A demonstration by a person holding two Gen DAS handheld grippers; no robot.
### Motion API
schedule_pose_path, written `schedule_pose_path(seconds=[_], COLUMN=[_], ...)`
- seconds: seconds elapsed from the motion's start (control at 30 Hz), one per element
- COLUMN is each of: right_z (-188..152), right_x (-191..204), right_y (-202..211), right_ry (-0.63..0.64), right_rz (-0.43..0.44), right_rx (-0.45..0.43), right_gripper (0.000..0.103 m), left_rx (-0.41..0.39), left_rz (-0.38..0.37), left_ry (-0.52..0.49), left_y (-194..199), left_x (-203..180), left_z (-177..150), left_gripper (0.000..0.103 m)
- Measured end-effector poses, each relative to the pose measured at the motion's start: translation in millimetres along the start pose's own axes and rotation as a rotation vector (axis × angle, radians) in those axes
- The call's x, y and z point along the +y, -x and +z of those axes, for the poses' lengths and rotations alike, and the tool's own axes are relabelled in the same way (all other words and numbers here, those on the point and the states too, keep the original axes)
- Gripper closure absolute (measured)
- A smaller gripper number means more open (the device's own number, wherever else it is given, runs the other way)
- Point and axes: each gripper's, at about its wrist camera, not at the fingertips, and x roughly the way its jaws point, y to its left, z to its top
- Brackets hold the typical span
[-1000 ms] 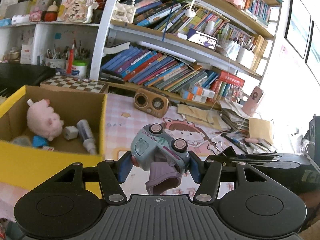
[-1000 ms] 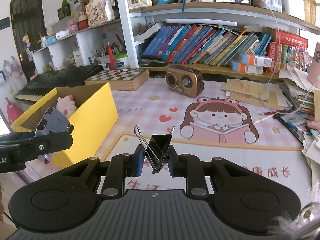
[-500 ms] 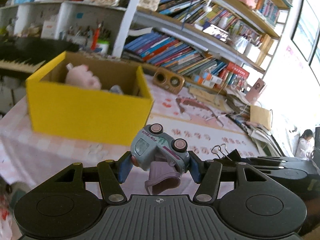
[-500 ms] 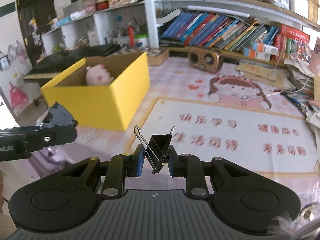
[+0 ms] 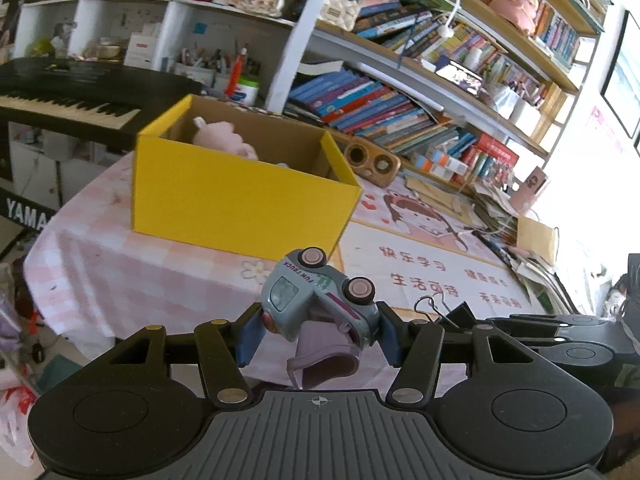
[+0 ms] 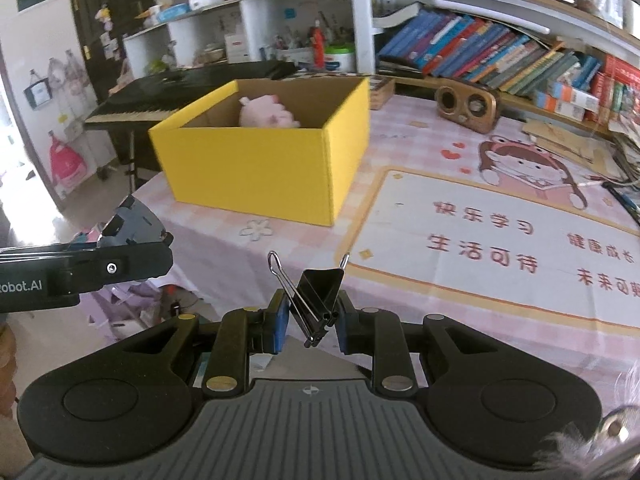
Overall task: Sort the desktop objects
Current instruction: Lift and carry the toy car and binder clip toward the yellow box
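Observation:
My left gripper (image 5: 320,330) is shut on a grey-blue toy truck (image 5: 316,300) lying on its side, wheels up, with a purple scoop hanging below. My right gripper (image 6: 310,320) is shut on a black binder clip (image 6: 316,296) with wire handles. Both are held in the air near the table's front edge. A yellow cardboard box (image 5: 240,200) stands on the table ahead and left; it also shows in the right wrist view (image 6: 260,168). A pink plush pig (image 6: 266,112) lies inside it. The left gripper appears at the left of the right wrist view (image 6: 136,240).
A pink checked cloth and a cartoon desk mat (image 6: 500,240) cover the table. A wooden radio (image 6: 466,102) stands behind the box. Bookshelves (image 5: 400,112) line the back. A black keyboard piano (image 5: 72,96) stands left. Paper piles (image 5: 500,208) lie at the right.
Both grippers have drawn back from the box toward the table's front edge, still holding the truck and the clip. The box now looks farther away and higher in view.

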Motion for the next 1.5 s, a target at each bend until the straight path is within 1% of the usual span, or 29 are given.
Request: schedule_pose_path(seconds=[0.5, 0.8, 0.97, 1.17, 1.3, 1.5], right_z=[9.9, 22.4, 29.7, 49.8, 68.0, 110.2], right_x=[37.1, 37.1, 33.4, 26.8, 20.6, 7.8], right_y=[-12.4, -19.4, -27.3, -38.3, -46.1, -58.9], right_ry=[0.069, 0.113, 0.128, 0.144, 0.157, 0.161], right_rz=[0.07, 0.082, 0.092, 0.11, 0.12, 0.131], right_rx=[-0.009, 0.003, -0.004, -0.029, -0.055, -0.127], right_gripper=[0.081, 0.081, 0.081, 0.081, 0.081, 0.081], left_rx=[-0.038, -0.035, -0.051, -0.077, -0.106, -0.169], left_rz=[0.058, 0.05, 0.076, 0.096, 0.106, 0.128], left_ry=[0.039, 0.061, 0.067, 0.056, 0.049, 0.047], left_y=[20.6, 10.5, 4.6, -7.2, -18.1, -36.6], left_x=[25.4, 25.7, 27.2, 27.0, 27.4, 30.5], left_z=[0.4, 4.0, 11.1, 26.6, 42.7, 75.2], left_gripper=[0.046, 0.046, 0.046, 0.046, 0.046, 0.046])
